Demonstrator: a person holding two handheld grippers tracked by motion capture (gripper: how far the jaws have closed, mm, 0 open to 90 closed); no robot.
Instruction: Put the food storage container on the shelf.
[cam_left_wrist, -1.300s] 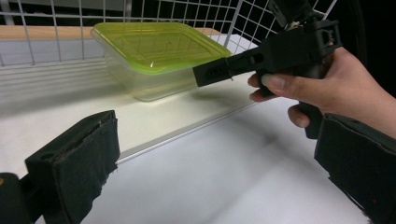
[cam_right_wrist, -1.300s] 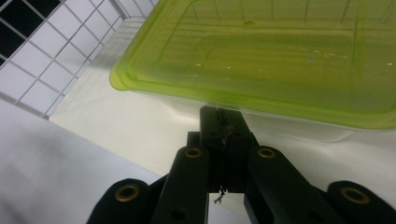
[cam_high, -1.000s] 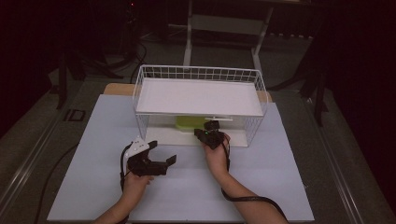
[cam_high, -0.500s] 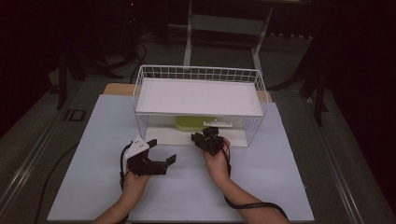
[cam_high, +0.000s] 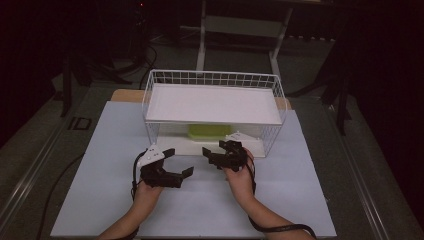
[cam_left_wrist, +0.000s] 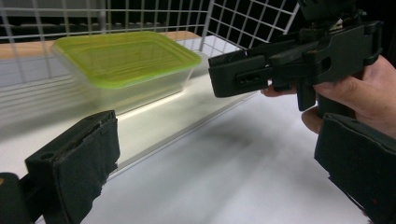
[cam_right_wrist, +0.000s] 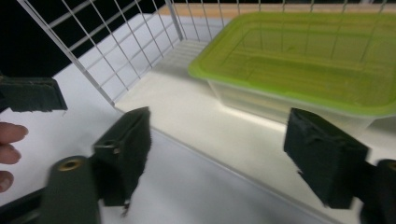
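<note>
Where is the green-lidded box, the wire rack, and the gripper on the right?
Green-lidded box (cam_right_wrist: 299, 60): right gripper view, middle of its lid.
Wire rack (cam_high: 212, 78): high view, back top rim.
Right gripper (cam_high: 215, 149): high view, between its open jaw tips.

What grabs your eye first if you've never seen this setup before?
The green-lidded container stands out, sitting on the lower level of a white wire rack at the table's far side. In front of it, two hands hold black grippers, the left gripper and the right gripper, both open and empty.
</note>
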